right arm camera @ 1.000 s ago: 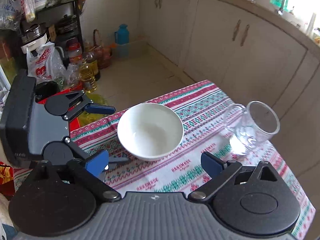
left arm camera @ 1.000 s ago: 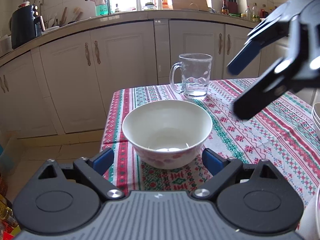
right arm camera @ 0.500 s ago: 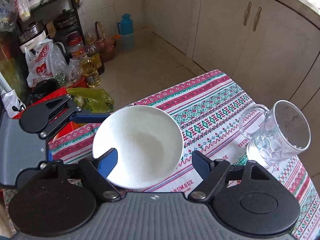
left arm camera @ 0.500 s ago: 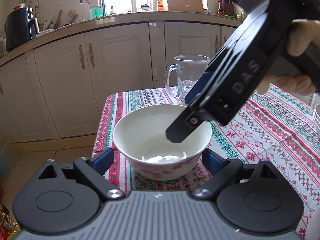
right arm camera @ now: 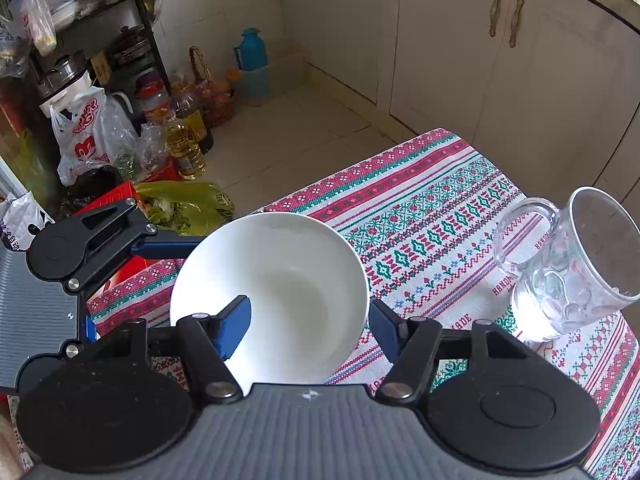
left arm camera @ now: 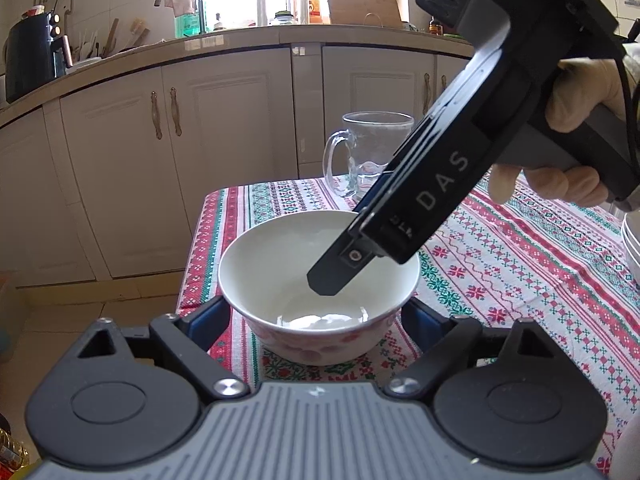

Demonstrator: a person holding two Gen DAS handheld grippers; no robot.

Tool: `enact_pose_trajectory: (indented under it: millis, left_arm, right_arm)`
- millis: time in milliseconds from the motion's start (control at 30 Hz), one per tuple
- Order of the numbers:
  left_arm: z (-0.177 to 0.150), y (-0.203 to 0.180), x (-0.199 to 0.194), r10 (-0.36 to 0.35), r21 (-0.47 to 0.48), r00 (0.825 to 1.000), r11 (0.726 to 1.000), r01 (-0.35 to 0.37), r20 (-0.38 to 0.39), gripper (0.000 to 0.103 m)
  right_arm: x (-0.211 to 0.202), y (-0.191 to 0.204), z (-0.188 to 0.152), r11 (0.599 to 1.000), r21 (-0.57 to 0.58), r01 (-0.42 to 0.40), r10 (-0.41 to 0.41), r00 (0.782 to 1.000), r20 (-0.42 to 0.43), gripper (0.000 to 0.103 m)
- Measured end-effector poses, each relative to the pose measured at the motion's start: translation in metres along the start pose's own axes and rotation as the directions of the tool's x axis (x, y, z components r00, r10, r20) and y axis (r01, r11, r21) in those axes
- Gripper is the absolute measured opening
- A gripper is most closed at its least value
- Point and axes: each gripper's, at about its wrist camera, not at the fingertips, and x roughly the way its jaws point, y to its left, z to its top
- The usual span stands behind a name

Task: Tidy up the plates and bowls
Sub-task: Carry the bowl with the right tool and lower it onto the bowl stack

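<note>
A white bowl (left arm camera: 280,264) with a pink-flowered outside stands near the corner of the table, on a patterned cloth (left arm camera: 520,264). My left gripper (left arm camera: 316,320) is open and straddles it, a blue pad close beside each wall, and its jaws are closing slightly. From above right, my right gripper (right arm camera: 308,322) tilts down over the bowl (right arm camera: 288,280). One of its fingers (right arm camera: 234,330) is inside the bowl and the other is against the outer wall. Its jaws are closing, with the bowl's wall between them and the inner pad still off it.
An empty glass mug (left arm camera: 372,156) stands behind the bowl, also in the right wrist view as the mug (right arm camera: 560,272). The edge of a white stack (left arm camera: 632,240) shows at far right. The table's edge is just left of the bowl, above bags and bottles (right arm camera: 180,140) on the floor.
The right gripper came down from the upper right over the bowl, put one finger inside it and narrowed its jaws. The left gripper stayed around the bowl.
</note>
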Motion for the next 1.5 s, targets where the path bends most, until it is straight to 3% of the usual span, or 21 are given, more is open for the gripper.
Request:
enact_pose_trajectory:
  millis: [933,1500]
  left_arm:
    - [0.002,0.0,-0.006,-0.025,0.011,0.999,1.0,0.025,-0.019,0.091]
    - [0.01,-0.031,-0.084,-0.079,0.063,0.997,0.995,0.081,-0.026,0.091]
  right_arm:
    - [0.001,0.002,0.001,1.0,0.009,-0.003,0.003,1.0,0.015,0.065]
    - [-0.057,0.045,-0.035,1.0,0.027,-0.015,0.014,0.999,0.04,0.065]
